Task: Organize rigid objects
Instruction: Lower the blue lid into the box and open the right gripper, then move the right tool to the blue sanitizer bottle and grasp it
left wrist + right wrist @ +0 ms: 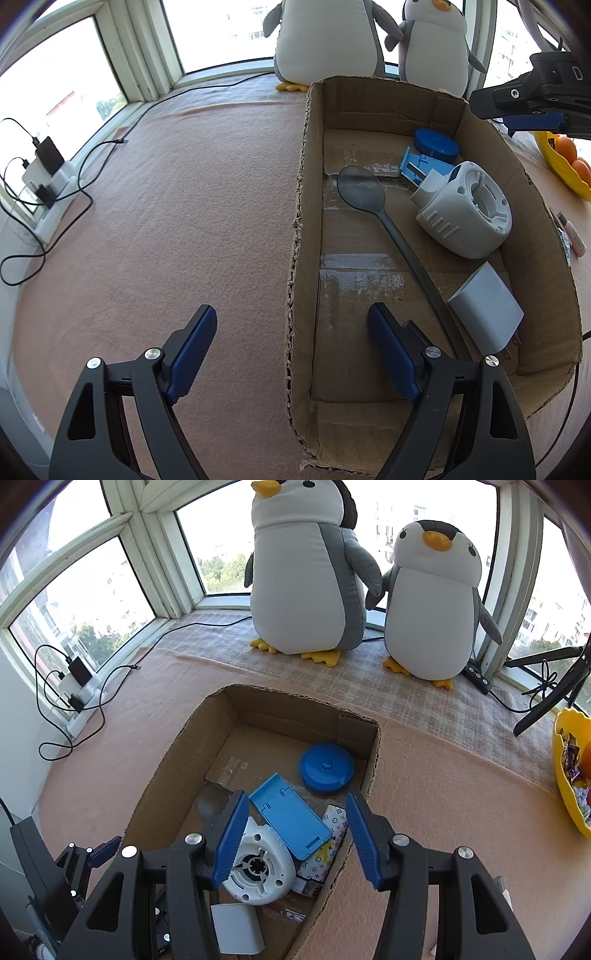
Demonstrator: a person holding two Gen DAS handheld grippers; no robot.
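Left of the left gripper [291, 354], bare pink cloth [166, 229] is lying open; the cardboard box [301, 221] wall is standing between its fingers, objects crowding the floor beyond.

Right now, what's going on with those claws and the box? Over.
Left gripper open, straddling the cardboard box wall. Right gripper open, empty, above the blue stand and white housing. Nothing blocking.

Bright bay windows [92, 602] wrap a pink-covered ledge [166, 221] in daylight.
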